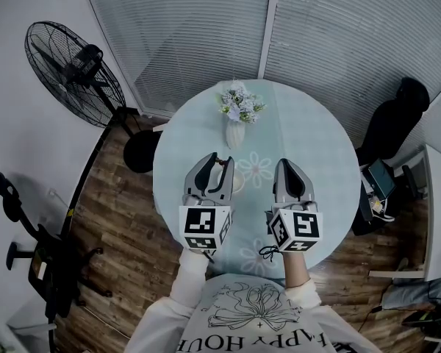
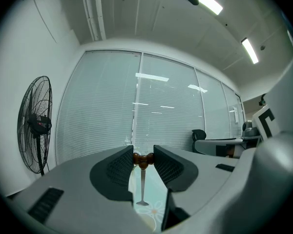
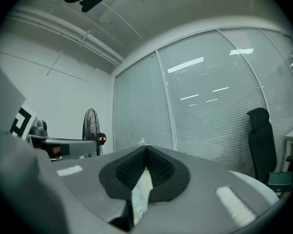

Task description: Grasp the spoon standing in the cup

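Observation:
My left gripper [image 1: 219,158] is shut on the spoon [image 2: 142,182]. Its pads pinch the brown bow-shaped handle end, and the metal stem hangs straight down with its bowl free above the table. In the left gripper view the gripper [image 2: 143,155] points at the blinds. A white cup [image 1: 236,183] stands on the round table [image 1: 309,138] right beside the left jaws; whether the spoon's tip is over it I cannot tell. My right gripper [image 1: 289,163] hovers to the right of the cup. In its own view the right gripper [image 3: 146,150] has its jaws together with nothing between them.
A white vase [image 1: 235,133] with pale flowers [image 1: 240,103] stands behind the cup. A black stool [image 1: 140,151] and a standing fan [image 1: 73,72] are to the table's left. A dark chair [image 1: 393,123] and a bag [image 1: 375,190] are to its right. Blinds close off the far side.

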The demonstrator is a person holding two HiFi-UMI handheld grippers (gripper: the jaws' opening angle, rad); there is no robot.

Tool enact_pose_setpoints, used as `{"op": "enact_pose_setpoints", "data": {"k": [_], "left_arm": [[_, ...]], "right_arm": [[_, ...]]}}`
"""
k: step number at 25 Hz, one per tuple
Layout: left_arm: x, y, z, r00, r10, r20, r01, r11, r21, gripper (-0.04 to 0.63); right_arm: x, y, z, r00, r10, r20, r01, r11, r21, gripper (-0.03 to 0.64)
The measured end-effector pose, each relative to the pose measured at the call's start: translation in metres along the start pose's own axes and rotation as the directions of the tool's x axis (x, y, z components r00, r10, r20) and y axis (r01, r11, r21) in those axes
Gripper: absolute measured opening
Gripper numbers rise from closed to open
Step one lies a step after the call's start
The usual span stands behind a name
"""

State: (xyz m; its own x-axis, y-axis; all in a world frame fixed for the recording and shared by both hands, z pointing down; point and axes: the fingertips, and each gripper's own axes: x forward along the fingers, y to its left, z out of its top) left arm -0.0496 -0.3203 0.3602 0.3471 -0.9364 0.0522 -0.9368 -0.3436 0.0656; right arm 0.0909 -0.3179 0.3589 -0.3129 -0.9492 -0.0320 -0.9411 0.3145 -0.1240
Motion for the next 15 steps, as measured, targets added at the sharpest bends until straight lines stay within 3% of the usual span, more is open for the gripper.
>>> {"op": "enact_pose_setpoints", "data": {"k": [15], "left_arm": [[0.0023,-0.002,0.0009,1.0,-0.005,0.001,0.005,1.0,-0.001,0.13]], "right_arm": [[0.0012,-0.003,-0.001,1.0,-0.016,-0.006,0.016,1.0,0.0,0.009]]}}
